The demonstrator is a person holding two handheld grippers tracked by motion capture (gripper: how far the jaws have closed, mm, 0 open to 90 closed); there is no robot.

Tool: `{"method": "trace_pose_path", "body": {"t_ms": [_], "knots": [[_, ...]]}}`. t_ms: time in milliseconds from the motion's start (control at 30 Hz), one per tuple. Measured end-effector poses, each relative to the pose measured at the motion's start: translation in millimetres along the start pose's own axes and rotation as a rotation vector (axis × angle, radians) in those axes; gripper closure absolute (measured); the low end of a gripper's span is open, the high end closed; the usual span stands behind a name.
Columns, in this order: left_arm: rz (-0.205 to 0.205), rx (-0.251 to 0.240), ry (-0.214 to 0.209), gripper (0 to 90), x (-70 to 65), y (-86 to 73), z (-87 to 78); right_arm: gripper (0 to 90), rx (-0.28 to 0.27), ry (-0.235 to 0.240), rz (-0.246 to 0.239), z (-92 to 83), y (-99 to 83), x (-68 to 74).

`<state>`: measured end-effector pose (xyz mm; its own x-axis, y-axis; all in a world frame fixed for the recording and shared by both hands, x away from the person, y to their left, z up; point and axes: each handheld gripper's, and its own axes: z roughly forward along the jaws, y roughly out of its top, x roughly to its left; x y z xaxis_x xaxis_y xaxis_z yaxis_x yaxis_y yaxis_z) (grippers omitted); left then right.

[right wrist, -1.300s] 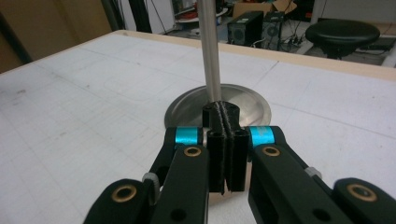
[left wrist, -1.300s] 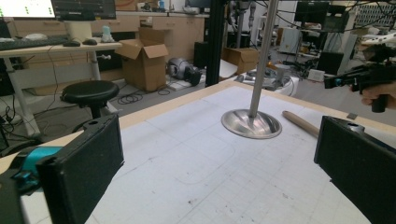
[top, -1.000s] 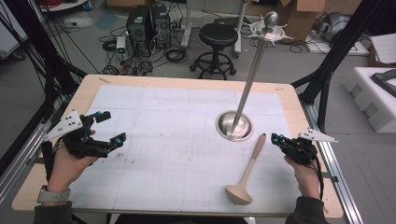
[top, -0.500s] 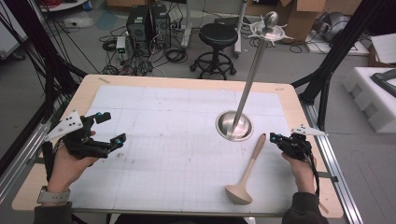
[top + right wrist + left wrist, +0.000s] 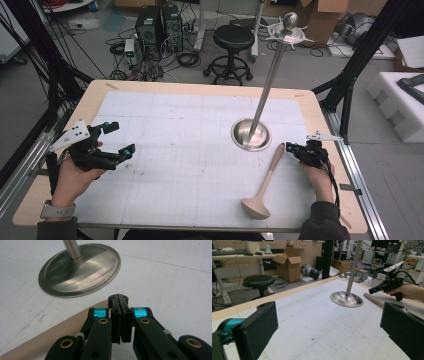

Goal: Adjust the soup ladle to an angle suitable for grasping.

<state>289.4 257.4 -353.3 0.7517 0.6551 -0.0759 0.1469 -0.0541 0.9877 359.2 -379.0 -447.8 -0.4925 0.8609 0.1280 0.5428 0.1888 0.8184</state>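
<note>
Compared with the frame one second back, the right gripper (image 5: 292, 148) has moved in toward the metal stand (image 5: 251, 134) and now sits just beside the handle tip of the ladle (image 5: 265, 182). Half a second back it was already close; the remaining shift is small. The left gripper (image 5: 116, 139), the ladle and the stand lie as they did before.

Right gripper: in its own view the jaws are pressed flat together with nothing between them (image 5: 120, 302). The ladle handle (image 5: 50, 337) passes beneath and to one side of the jaws. Whether the jaws touch it cannot be told.

Left gripper: jaws spread wide and empty in its own view (image 5: 329, 327), held over the white mat (image 5: 175, 150), well apart from the stand on the side opposite the ladle.

Ladle: it lies flat on the mat, handle tip near the stand's round base, bowl at the far end from the stand, close to the person's edge of the table (image 5: 200, 87).

Stand: its round base rests on the mat. The pole rises from it, topped by a knob and pronged ring.

Obscured items: the left gripper view cuts off the pole's top and shows a short length of ladle handle (image 5: 373, 299). The right gripper view cuts off the pole just above the base (image 5: 80, 270).
</note>
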Motion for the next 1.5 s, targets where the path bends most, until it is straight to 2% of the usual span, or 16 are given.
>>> {"method": "trace_pose_path", "body": {"t_ms": [133, 233, 333, 600, 833, 1000, 1100, 1500], "knots": [[0.002, 0.008, 0.002, 1.8, -0.3, -1.0, 0.6, 89.5, 0.016, -0.014, 0.000, 3.8, 2.4, -4.1], [0.002, 0.008, 0.003, 1.8, -0.5, -1.0, 0.4, 89.5, 0.042, -0.008, -0.001, 6.4, 3.4, -4.8], [0.002, 0.006, 0.006, 1.8, -0.8, -0.7, -0.4, 89.5, 0.071, -0.001, -0.025, 8.9, 4.2, -2.6], [-0.001, 0.009, 0.005, 1.8, -0.6, -1.4, -0.2, 89.7, 0.076, 0.016, -0.039, 11.0, 5.0, 0.9], [-0.001, 0.003, 0.008, 1.8, 0.1, -0.8, -1.7, 89.7, 0.099, 0.050, -0.095, 20.4, 9.2, 13.2], [0.001, 0.005, 0.007, 1.8, 0.0, -0.9, -1.5, 89.7, 0.112, 0.058, -0.137, 23.1, 10.0, 19.7], [-0.001, 0.003, 0.008, 1.8, 0.0, -0.9, -1.6, 89.7, 0.115, 0.070, -0.153, 23.7, 10.4, 22.5], [-0.004, 0.007, 0.008, 1.8, 0.0, -1.3, -0.8, 89.7, 0.083, 0.090, -0.152, 23.4, 11.5, 26.4]]}}
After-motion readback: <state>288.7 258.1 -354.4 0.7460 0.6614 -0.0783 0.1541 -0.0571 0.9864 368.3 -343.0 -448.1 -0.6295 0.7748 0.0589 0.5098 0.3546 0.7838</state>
